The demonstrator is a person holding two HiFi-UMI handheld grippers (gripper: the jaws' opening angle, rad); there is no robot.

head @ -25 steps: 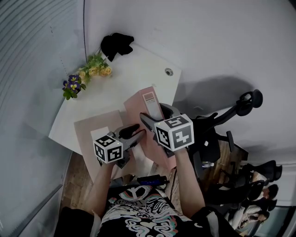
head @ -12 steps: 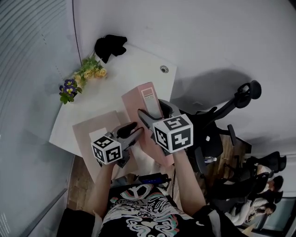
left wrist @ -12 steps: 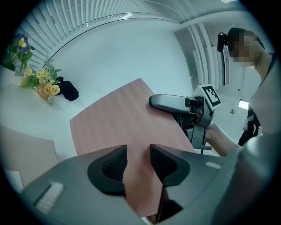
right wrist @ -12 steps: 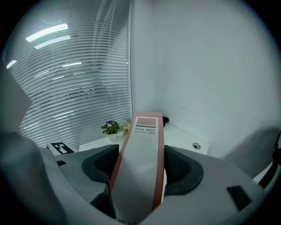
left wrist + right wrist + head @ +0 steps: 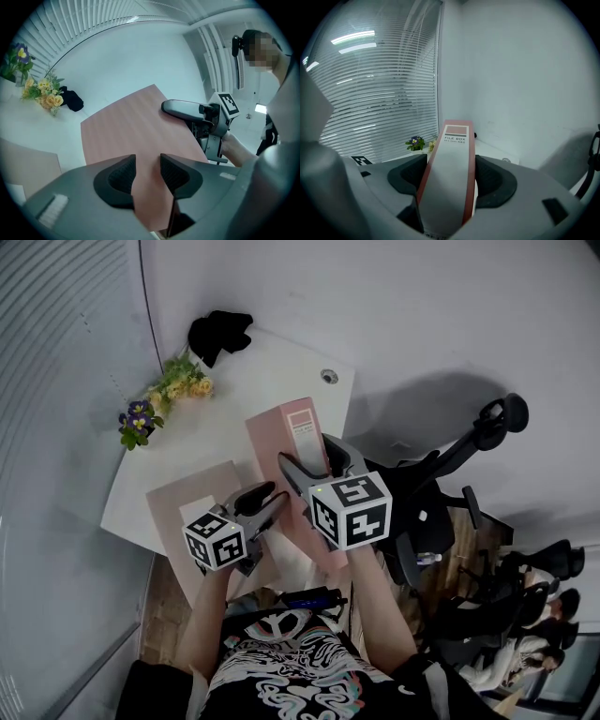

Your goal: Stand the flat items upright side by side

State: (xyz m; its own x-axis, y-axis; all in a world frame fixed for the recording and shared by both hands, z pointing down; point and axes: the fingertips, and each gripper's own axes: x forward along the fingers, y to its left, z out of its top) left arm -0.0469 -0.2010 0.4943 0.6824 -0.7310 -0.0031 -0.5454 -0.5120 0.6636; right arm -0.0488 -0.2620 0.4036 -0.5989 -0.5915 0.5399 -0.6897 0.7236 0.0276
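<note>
A pink file box (image 5: 277,437) is held tilted above the white table (image 5: 272,371), its labelled spine (image 5: 452,159) facing up. My right gripper (image 5: 307,452) is shut on that spine, one pad on each side (image 5: 451,176). My left gripper (image 5: 270,497) is shut on the box's near lower edge, with the pink cover (image 5: 131,126) filling the gap between its jaws (image 5: 147,161). One finger of the right gripper (image 5: 187,108) shows above the cover. A second pink file box (image 5: 192,498) lies flat on the table's near left part.
Yellow flowers (image 5: 183,382), a purple flower pot (image 5: 136,418) and a black object (image 5: 217,332) stand along the table's far left edge by the window blinds. A cable hole (image 5: 329,377) is near the far right corner. Office chairs (image 5: 469,456) stand right of the table.
My right gripper has risen a little with the spine end of the box, so the box stands slightly steeper. The left gripper has kept its place on the lower edge.
</note>
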